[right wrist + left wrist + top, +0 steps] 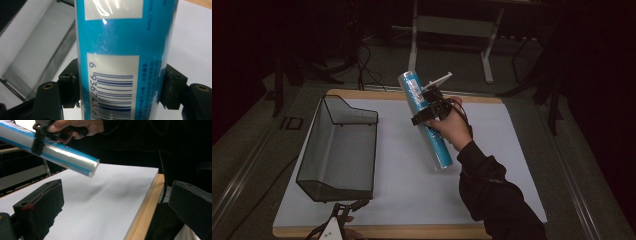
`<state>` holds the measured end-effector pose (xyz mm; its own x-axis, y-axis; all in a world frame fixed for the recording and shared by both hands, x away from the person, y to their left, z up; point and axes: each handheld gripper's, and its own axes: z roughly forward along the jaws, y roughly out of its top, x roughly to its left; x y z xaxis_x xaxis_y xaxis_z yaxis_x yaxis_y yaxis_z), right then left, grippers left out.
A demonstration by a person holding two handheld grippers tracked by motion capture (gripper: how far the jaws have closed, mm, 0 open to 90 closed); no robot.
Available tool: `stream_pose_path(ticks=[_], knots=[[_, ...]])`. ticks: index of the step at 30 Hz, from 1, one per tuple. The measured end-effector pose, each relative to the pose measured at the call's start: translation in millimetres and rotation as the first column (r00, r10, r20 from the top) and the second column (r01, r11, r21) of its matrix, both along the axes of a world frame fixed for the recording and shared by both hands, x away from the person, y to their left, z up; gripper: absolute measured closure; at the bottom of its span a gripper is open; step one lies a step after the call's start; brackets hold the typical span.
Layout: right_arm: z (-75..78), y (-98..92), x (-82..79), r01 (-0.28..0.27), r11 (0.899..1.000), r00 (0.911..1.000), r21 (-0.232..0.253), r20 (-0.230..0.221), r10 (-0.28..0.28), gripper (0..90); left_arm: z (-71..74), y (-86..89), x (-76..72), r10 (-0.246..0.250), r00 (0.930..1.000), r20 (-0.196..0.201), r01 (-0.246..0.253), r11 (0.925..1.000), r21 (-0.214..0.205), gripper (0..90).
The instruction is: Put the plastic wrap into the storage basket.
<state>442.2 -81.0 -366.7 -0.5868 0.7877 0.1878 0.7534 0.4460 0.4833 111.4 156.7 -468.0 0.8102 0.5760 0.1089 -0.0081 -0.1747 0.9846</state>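
Note:
A long blue and silver roll (pixel 426 120) wrapped in glossy film hangs tilted above the white table top, with my right gripper (pixel 430 111) shut on its middle. In the right gripper view both black pads press the roll (pixel 122 50) on either side, just above its barcode label. The left gripper view shows the roll (pixel 57 152) from its lower end, held up by the other hand. My left gripper (pixel 343 216) rests at the table's front edge, and its two black jaws stand wide apart with nothing between them (pixel 115 205).
A black wire mesh basket (pixel 339 150) stands on the left part of the white table top (pixel 492 145), and it shows beside the roll in the right gripper view (pixel 37 50). Dark stands and cables lie on the floor behind the table.

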Motion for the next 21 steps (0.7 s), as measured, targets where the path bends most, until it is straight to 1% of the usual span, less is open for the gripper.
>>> stream_pose_path(ticks=[4, 6, 8, 9, 13, 15, 16, 18, 21], knots=[[3.6, 16.4, -2.8, -0.012, 0.999, 0.9999, 0.046, 0.006, 0.012, 31.8, 0.2, 0.5, -0.3, -0.001, 1.0000, -0.001, 0.001, 1.0000, -0.002, 0.8], [5.1, 23.5, -3.5, -0.014, 0.997, 0.9999, 0.070, -0.001, 0.014, 31.8, 0.2, 0.6, -0.6, 0.000, 1.0000, 0.000, 0.000, 1.0000, -0.001, 0.7], [6.6, 30.3, -4.3, -0.017, 0.997, 0.9999, 0.078, -0.002, 0.017, 31.8, -0.1, -0.1, -1.1, -0.001, 1.0000, 0.003, 0.001, 1.0000, 0.005, 0.8], [7.6, 35.5, -5.6, -0.016, 0.996, 0.9999, 0.085, 0.007, 0.015, 31.8, -0.2, -0.5, -1.1, -0.005, 1.0000, 0.002, 0.005, 1.0000, 0.007, 0.8], [10.5, 51.7, -7.4, -0.029, 0.995, 0.9996, 0.098, -0.003, 0.029, 31.8, 0.1, -0.5, -1.5, -0.005, 1.0000, 0.002, 0.005, 1.0000, 0.001, 0.7], [11.5, 61.1, -9.1, -0.032, 0.994, 0.9994, 0.108, 0.015, 0.030, 31.8, 0.4, 0.3, -1.5, 0.000, 1.0000, 0.002, 0.000, 1.0000, -0.005, 0.7], [12.2, 65.2, -9.6, -0.030, 0.993, 0.9995, 0.117, 0.012, 0.029, 31.8, 0.4, 0.5, -1.5, 0.003, 1.0000, 0.003, -0.002, 1.0000, -0.005, 0.8], [13.5, 72.2, -11.3, -0.025, 0.991, 0.9996, 0.133, 0.020, 0.023, 31.8, 0.5, 0.7, -1.9, 0.004, 1.0000, 0.003, -0.004, 0.9999, -0.010, 0.8], [15.4, 83.9, -13.5, -0.030, 0.986, 0.9994, 0.165, 0.024, 0.026, 31.8, 0.4, 0.4, -2.0, 0.005, 1.0000, 0.003, -0.005, 1.0000, -0.008, 0.7]])
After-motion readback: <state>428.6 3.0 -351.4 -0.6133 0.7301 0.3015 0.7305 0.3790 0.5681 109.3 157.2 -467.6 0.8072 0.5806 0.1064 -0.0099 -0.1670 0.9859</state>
